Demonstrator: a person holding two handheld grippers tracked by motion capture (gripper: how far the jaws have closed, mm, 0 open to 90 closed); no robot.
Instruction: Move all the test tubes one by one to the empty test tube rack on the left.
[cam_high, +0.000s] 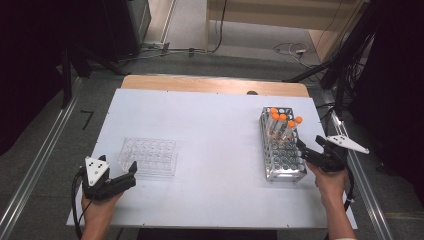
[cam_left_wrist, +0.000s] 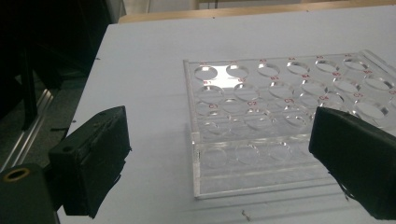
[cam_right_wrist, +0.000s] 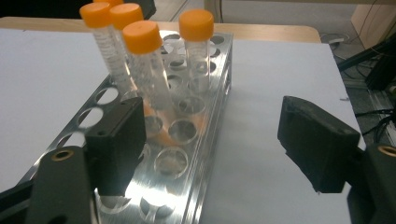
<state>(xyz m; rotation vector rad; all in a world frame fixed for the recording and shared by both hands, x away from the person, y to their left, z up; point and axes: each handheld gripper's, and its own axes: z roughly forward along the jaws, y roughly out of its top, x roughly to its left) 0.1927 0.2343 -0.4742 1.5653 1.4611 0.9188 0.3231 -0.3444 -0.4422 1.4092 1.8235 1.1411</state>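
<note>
At the bottom of the high view, lower left, the left tongs (cam_high: 131, 172) rest on the white desk (cam_high: 220, 150) with jaws spread apart and nothing between them. Just right of them lies the clear plastic well rack (cam_high: 148, 156), flat on the desk in the left half of the frame. In the left gripper view this rack (cam_left_wrist: 285, 116) sits ahead of the open jaws, its near corner between them, its round holes marked with red labels, neither pad touching it.

To the right stands the metal tube rack (cam_high: 281, 147), with orange-capped tubes (cam_high: 283, 125) clustered at its far end. At the lower right, the right tongs (cam_high: 301, 148) sit at the rack's right edge, jaws wide and gripping nothing. In the right gripper view, the left jaw hangs over the rack (cam_right_wrist: 177, 154), near the tubes (cam_right_wrist: 147, 65); the right jaw is over bare desk.
</note>
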